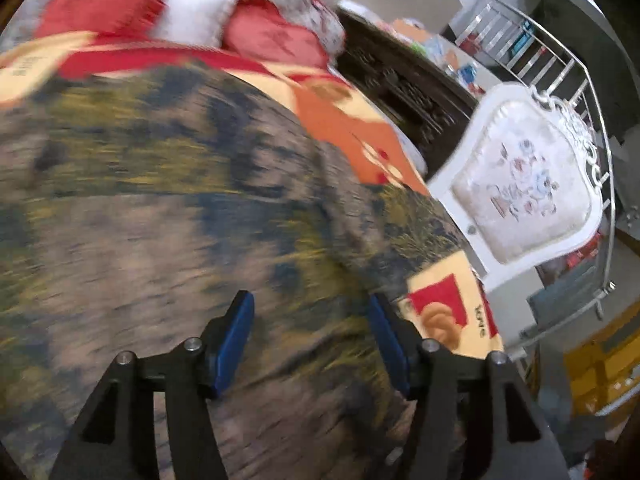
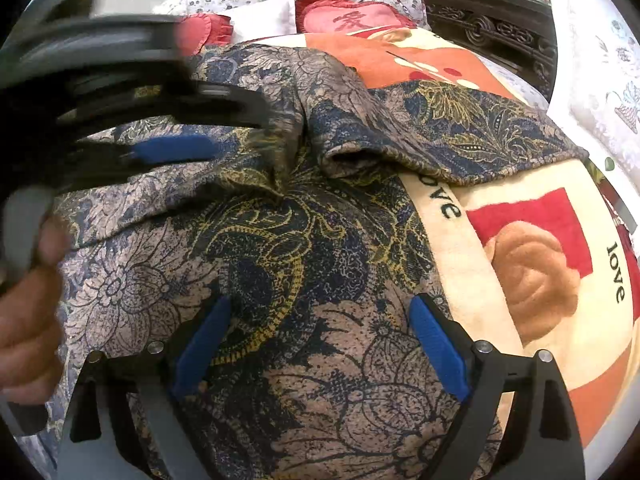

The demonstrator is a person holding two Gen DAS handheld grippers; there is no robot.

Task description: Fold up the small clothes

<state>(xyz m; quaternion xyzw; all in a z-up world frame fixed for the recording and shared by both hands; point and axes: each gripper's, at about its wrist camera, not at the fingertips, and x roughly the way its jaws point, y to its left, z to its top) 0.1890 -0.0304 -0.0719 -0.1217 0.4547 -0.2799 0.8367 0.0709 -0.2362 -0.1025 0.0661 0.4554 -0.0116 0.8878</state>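
A tan, navy and gold floral garment [image 2: 280, 240] lies spread over the bed, with a flap folded over and bunched at its far side [image 2: 348, 156]. In the left wrist view the same garment [image 1: 160, 200] is blurred and fills most of the frame. My left gripper [image 1: 312, 320] is open just above the cloth, with nothing pinched between its blue pads. It also shows blurred at the left of the right wrist view, near the bunched fold, as the left gripper [image 2: 236, 132]. My right gripper [image 2: 320, 320] hangs open over the near part of the garment, pads apart and gripping nothing.
A cream, red and orange blanket [image 2: 520, 240] printed "love" covers the bed. Red and white pillows [image 1: 192, 16] lie at the head. A dark carved cabinet [image 1: 400, 88], a white floral chair [image 1: 520, 184] and a metal rack [image 1: 560, 64] stand to the right. A hand [image 2: 28, 312] holds the left gripper.
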